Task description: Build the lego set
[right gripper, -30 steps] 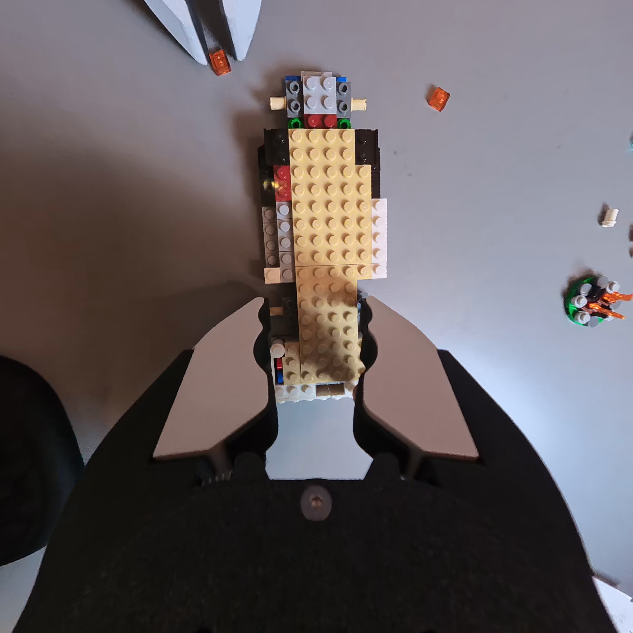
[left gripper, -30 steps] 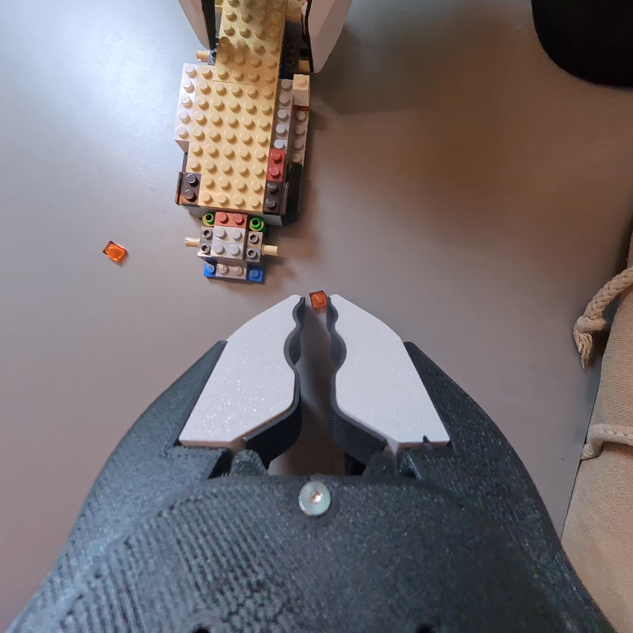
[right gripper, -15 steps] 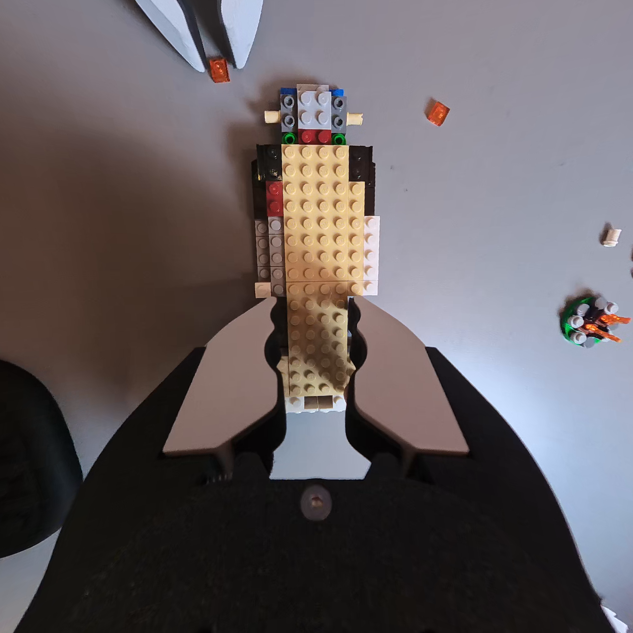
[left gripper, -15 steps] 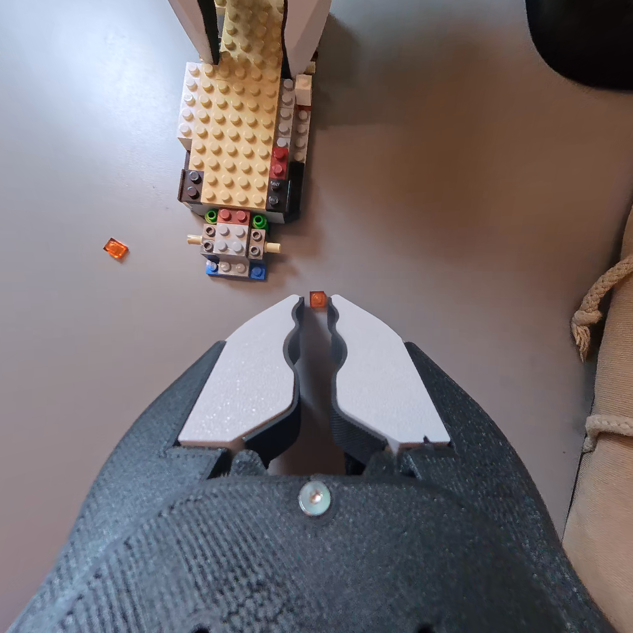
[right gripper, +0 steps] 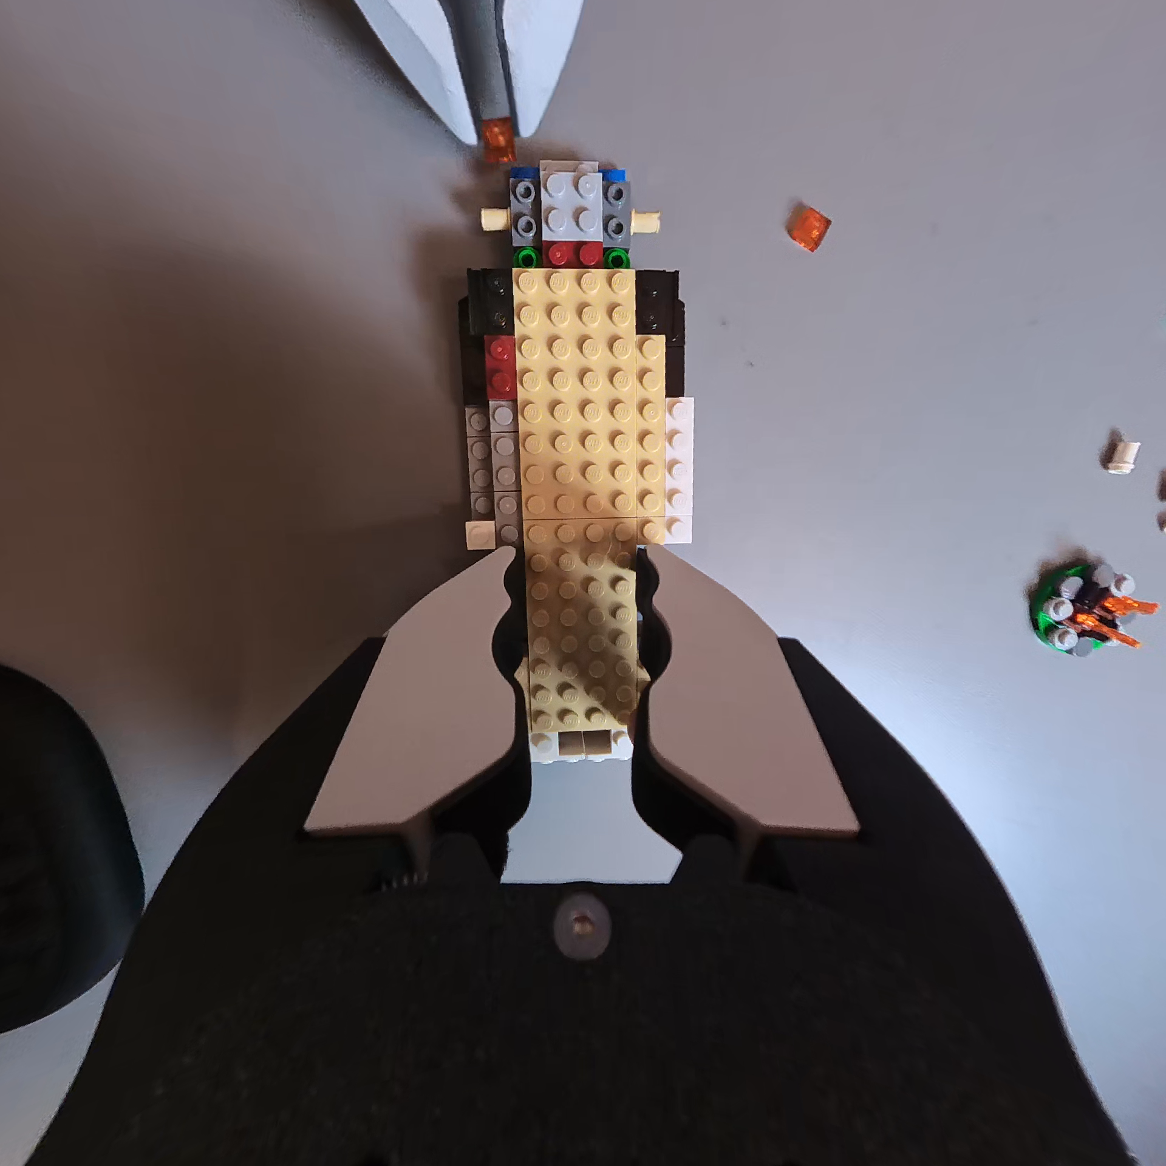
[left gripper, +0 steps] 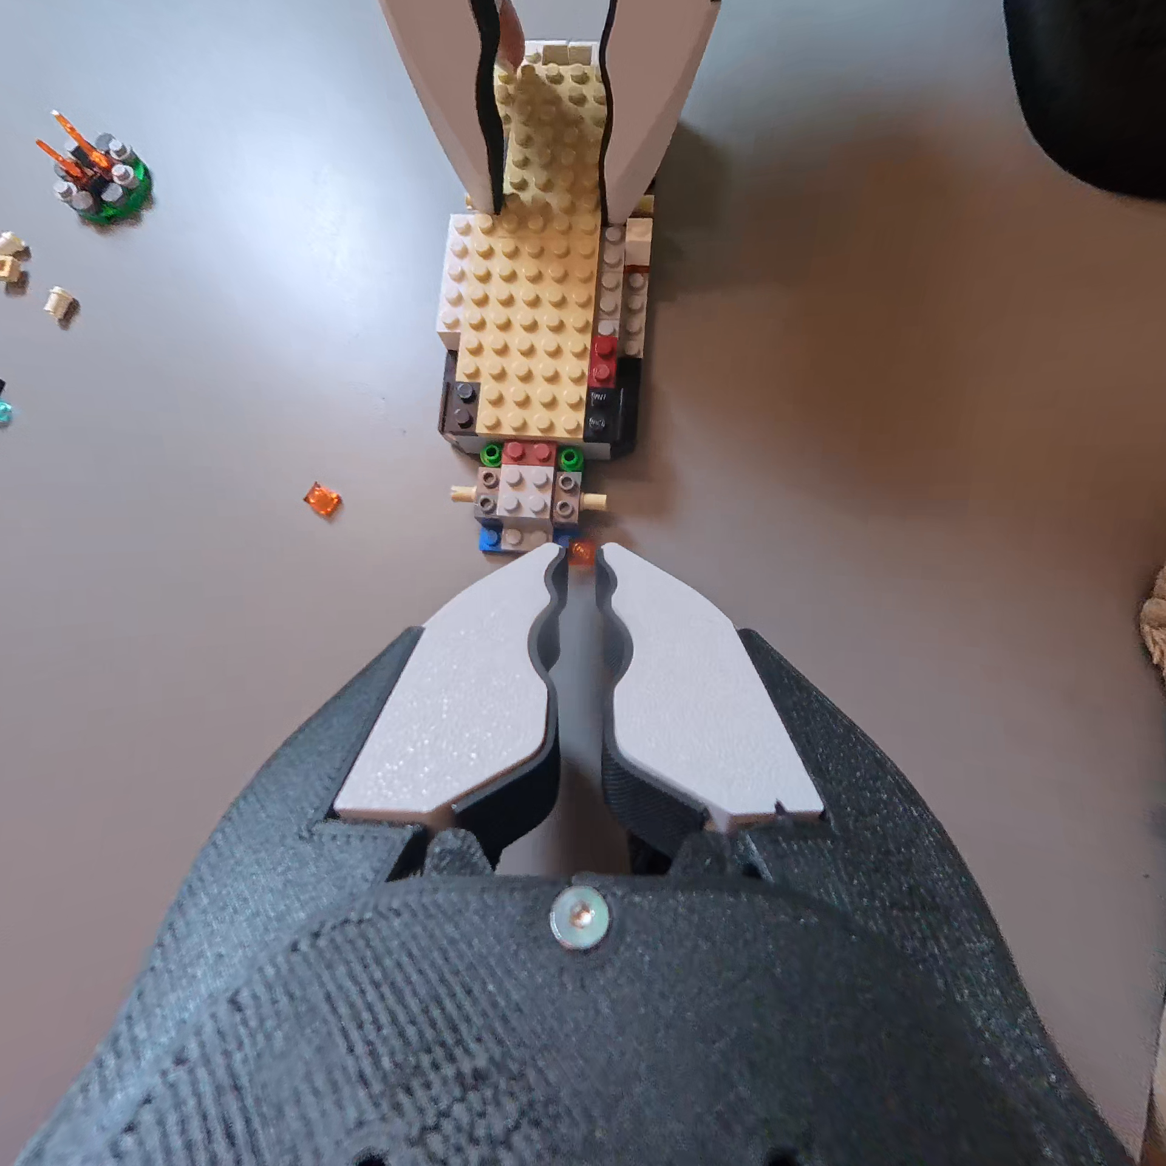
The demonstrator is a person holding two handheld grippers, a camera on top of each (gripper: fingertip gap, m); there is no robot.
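Observation:
A long brick model (left gripper: pixel 530 328) with a tan studded top lies on the grey table (left gripper: pixel 852 441). It also shows in the right wrist view (right gripper: pixel 587 410). My left gripper (left gripper: pixel 582 550) is shut on a small clear orange piece (left gripper: pixel 581 553), held right at the model's near end beside a blue corner stud. The right wrist view shows that piece (right gripper: pixel 498 142) pinched at the left gripper's tips. My right gripper (right gripper: pixel 577 558) is shut on the model's narrow tan end, with a pad pressed on each side. It shows at the top of the left wrist view (left gripper: pixel 552 211).
A second loose orange piece (left gripper: pixel 322 500) lies left of the model. A green round assembly with grey studs and orange spikes (left gripper: pixel 101 176) and small cream parts (left gripper: pixel 61 304) lie farther left. A black object (left gripper: pixel 1098 82) sits at the far right, and a beige cloth with a rope (left gripper: pixel 1154 618) lies at the right edge. My hands' fingertips stand some 11 centimetres from each other.
My left gripper carried the orange piece forward to the model's near end and tightened on it. My right gripper slid along the model's narrow tan end and closed onto its sides.

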